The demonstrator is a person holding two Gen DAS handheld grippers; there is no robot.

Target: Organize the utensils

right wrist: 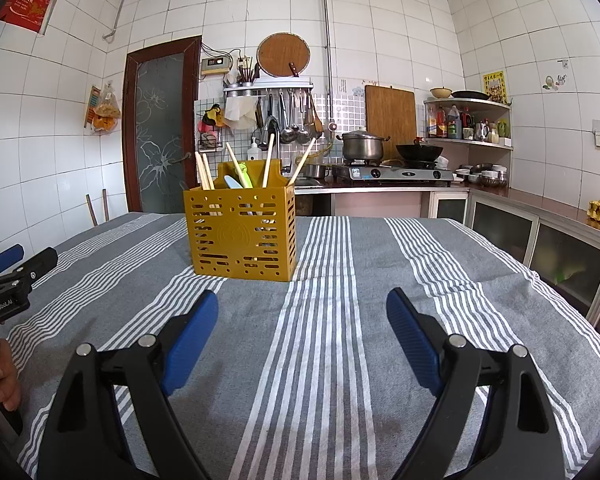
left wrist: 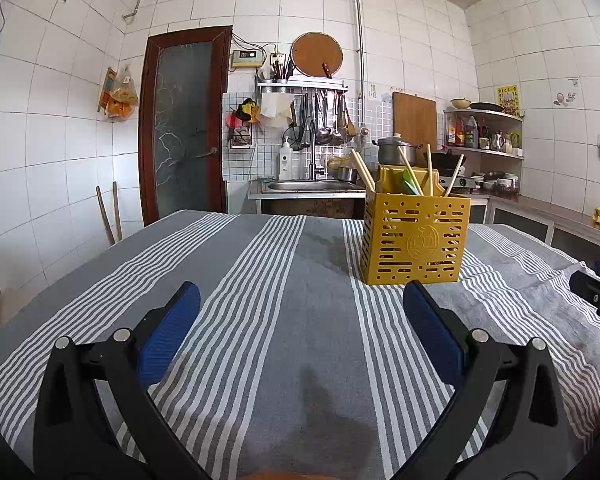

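Striped tablecloth [right wrist: 320, 320] bears perforated yellow utensil holder [right wrist: 242, 232] (chopsticks [right wrist: 269, 160] upright); both grippers gape empty.

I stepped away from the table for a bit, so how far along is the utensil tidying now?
Done, it seems: the chopsticks and the green utensil stand in the yellow holder on the striped tablecloth. In hand: nothing; the left gripper and right gripper hang over the cloth with jaws open and empty. Left: no loose utensils show on the cloth in either view.
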